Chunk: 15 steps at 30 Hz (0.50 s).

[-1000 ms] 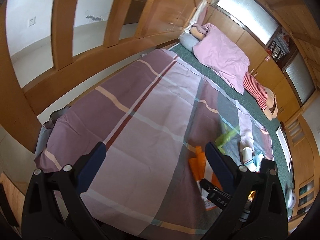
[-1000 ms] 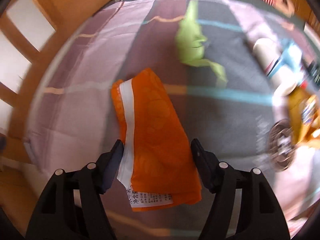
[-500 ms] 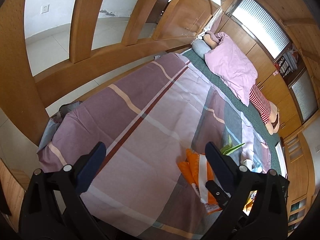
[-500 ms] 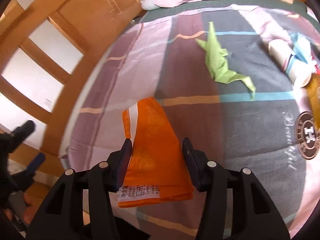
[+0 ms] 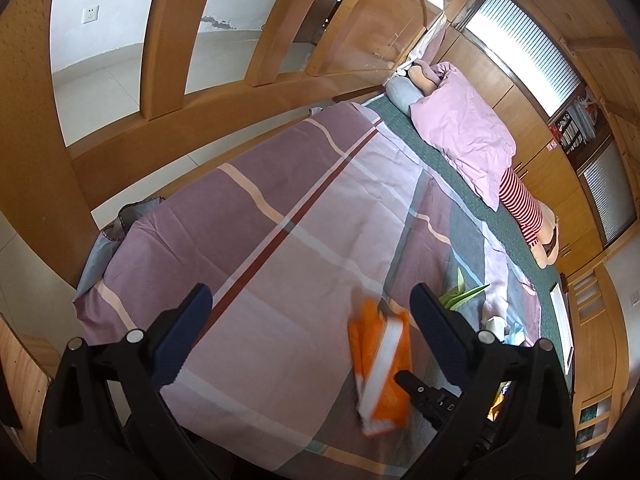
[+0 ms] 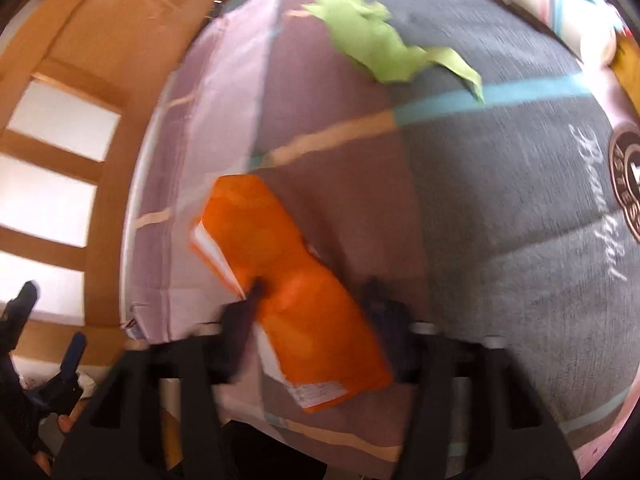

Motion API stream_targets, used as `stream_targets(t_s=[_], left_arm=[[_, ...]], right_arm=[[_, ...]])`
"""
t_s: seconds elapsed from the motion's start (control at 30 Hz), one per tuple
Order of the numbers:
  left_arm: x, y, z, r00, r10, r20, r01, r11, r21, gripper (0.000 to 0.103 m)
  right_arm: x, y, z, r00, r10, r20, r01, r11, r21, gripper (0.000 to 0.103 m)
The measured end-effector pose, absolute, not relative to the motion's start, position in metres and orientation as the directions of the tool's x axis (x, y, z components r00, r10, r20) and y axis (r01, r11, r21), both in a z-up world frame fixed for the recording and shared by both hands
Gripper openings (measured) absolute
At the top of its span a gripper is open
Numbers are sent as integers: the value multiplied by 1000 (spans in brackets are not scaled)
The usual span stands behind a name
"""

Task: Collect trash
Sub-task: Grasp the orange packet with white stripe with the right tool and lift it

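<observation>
An orange snack packet [image 6: 280, 264] with a white stripe lies near the front edge of the striped bedspread [image 6: 480, 208]. My right gripper [image 6: 316, 296] is closing on it: the blurred fingers pinch its lower half and the foil buckles between them. The left wrist view shows the same packet [image 5: 380, 360] tilted and blurred, with the right gripper's black tip [image 5: 424, 394] at its lower right. My left gripper [image 5: 310, 296] hangs open above the bedspread [image 5: 260, 240], with nothing between its fingers.
A crumpled green paper [image 6: 376, 52] lies beyond the packet. A white cup [image 6: 560, 12] and a yellow wrapper [image 6: 628, 68] lie at the far right. A pink quilt [image 5: 464, 136] and a striped doll [image 5: 524, 208] rest at the bed's head. A wooden frame [image 5: 168, 40] runs along the left.
The right gripper's fingers have drawn in from wide apart onto the orange packet, which has crumpled and tilted. The left gripper has stayed open, with its view rolled slightly.
</observation>
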State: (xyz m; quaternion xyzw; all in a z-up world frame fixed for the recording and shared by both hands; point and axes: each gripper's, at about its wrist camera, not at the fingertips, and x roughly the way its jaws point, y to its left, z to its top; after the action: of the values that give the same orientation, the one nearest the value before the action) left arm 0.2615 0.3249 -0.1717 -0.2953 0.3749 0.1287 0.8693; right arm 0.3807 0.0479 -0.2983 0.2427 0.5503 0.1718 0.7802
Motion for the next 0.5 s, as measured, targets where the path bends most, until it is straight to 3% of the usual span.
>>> stream_targets(t_s=[0.1,0.2,0.33,0.43,0.5], left_arm=[[260,327,-172,684,6,-729,-453,787,-419,98],[258,331,-173,681,13,-732,-468,776,-422,98],[259,333,-178,660,9,-751,-480,774,-412,99],[268,326,-189,625,-66,-778,-442,792,-421,99],[269,327,-196,613,-99,-784,-448,773,-449,99]], right_arm=[[374,59,-279,389,541,-746,-87,828,554,8],[371,70,-273,392,525,-755,-137,845,517,8],[377,57,-285,389,459,-798,-13,869,494,14],[380,50,-296,360,427,-830,43,881,471,34],[382,59,-310,267,508,-819,21,846,532,55]])
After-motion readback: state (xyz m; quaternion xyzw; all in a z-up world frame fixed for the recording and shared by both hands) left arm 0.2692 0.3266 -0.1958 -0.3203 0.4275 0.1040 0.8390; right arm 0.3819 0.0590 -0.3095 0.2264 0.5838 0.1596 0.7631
